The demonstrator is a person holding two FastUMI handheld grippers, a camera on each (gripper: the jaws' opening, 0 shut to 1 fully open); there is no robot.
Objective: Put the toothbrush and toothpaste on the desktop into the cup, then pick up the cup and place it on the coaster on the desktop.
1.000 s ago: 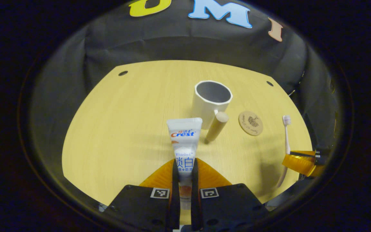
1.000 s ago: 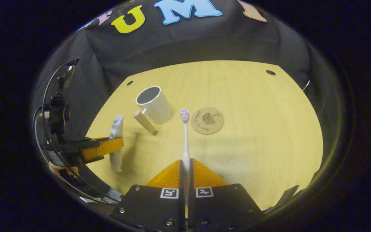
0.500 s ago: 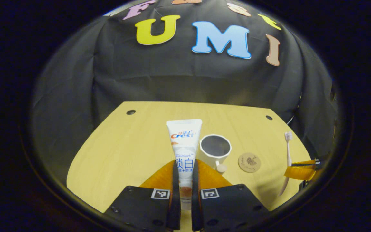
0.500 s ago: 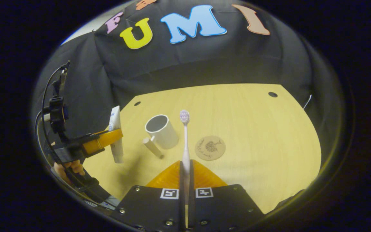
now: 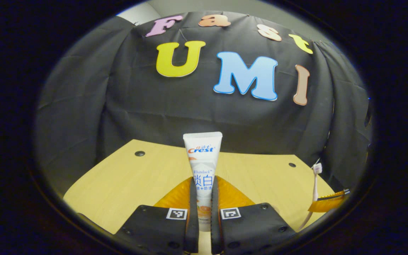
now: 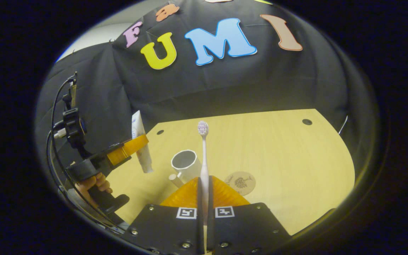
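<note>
Both views raised, facing wall; share desktop [image 5: 126, 180].

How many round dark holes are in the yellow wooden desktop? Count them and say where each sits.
2. In the right gripper view, one round dark hole sits near the desktop's far left corner, another near its far right corner. Others may be hidden.

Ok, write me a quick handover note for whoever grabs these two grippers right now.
Left gripper: shut on the toothpaste, tube held upright above the desktop.
Right gripper: shut on the toothbrush, bristles pointing up and away.
Cup: standing upright on the desktop, empty as far as its mouth shows, handle toward the grippers. Coaster: lies bare just to the right of the cup.
Done: both items picked up.
Left: drop the toothpaste and toothbrush into the cup, then lift the cup onto the coaster.
</note>
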